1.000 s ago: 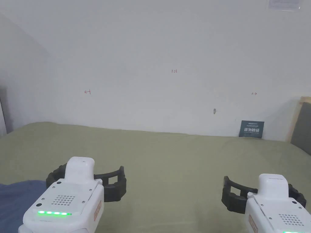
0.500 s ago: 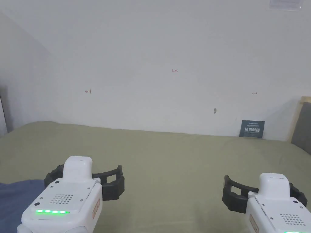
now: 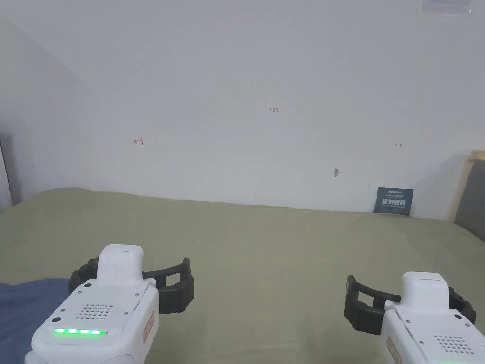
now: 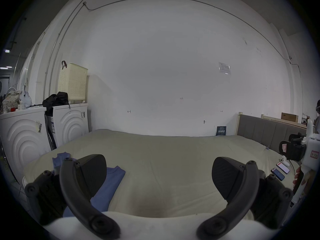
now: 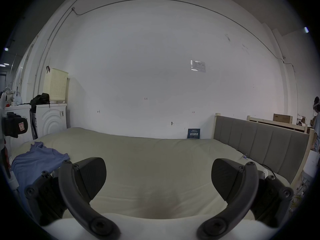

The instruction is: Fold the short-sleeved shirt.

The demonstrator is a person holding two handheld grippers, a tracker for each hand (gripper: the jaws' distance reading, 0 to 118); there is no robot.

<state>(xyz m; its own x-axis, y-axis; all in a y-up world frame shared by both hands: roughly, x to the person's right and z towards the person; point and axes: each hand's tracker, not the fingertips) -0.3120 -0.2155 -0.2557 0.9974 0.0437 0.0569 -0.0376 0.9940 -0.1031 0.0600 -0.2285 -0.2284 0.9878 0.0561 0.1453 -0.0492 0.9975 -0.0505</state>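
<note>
blue short-sleeved shirt (image 5: 37, 162): lying at left end of olive-green bed sheet (image 3: 265, 246)
left gripper (image 4: 158, 176): jaws wide, empty, above sheet
right gripper (image 5: 158, 176): jaws wide, empty, well right of shirt

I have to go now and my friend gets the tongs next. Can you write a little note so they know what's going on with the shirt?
Left tongs: open, holding nothing, above the bed.
Right tongs: open, holding nothing, above the bed too.
Blue shirt: lying on the bed off to the left, rumpled, apart from both tongs.
Done: no fold can be seen yet.
Left: reach over to the shirt, spread it flat, then fold it.
</note>
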